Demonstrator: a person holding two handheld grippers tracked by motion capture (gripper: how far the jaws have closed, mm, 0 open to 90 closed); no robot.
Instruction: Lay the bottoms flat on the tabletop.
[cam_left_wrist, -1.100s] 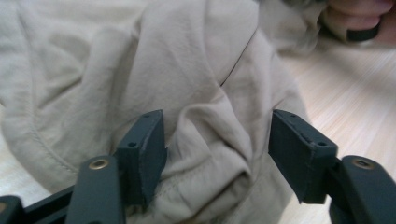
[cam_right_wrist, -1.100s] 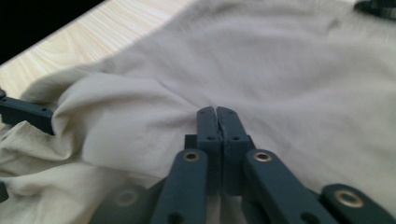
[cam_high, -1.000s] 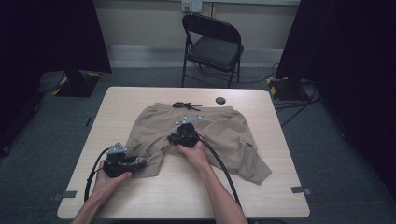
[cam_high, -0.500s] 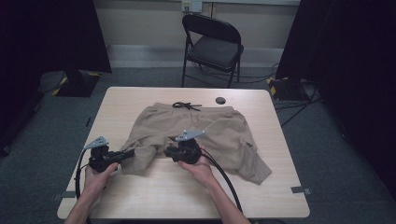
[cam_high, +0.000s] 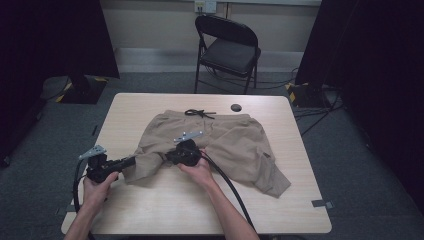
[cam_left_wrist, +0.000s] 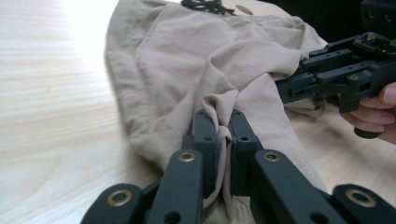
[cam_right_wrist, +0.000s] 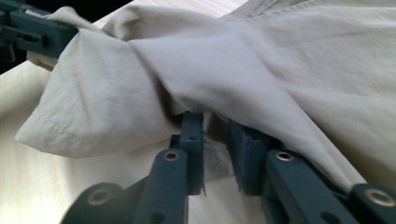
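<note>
Tan shorts (cam_high: 235, 145) lie spread on the wooden table (cam_high: 280, 200), waistband and black drawstring (cam_high: 199, 113) at the far side. My left gripper (cam_high: 132, 161) points right and is shut on the hem of the left leg; in the left gripper view its jaws (cam_left_wrist: 219, 119) pinch a bunched fold of the shorts (cam_left_wrist: 187, 56). My right gripper (cam_high: 169, 156) points left at the inner side of the same leg. Its jaws (cam_right_wrist: 217, 126) stand close together with cloth of the shorts (cam_right_wrist: 303, 60) between and draped over them. The leg hangs slack between the two grippers.
A small black round disc (cam_high: 236, 107) sits near the table's far edge. A black folding chair (cam_high: 227, 50) stands beyond the table. Cables trail from both grippers toward the near edge. Bare tabletop lies along the near side and at the left.
My left gripper has moved left with the leg hem, drawing the leg outward. My right gripper has come toward the near side and a little left with the cloth.
</note>
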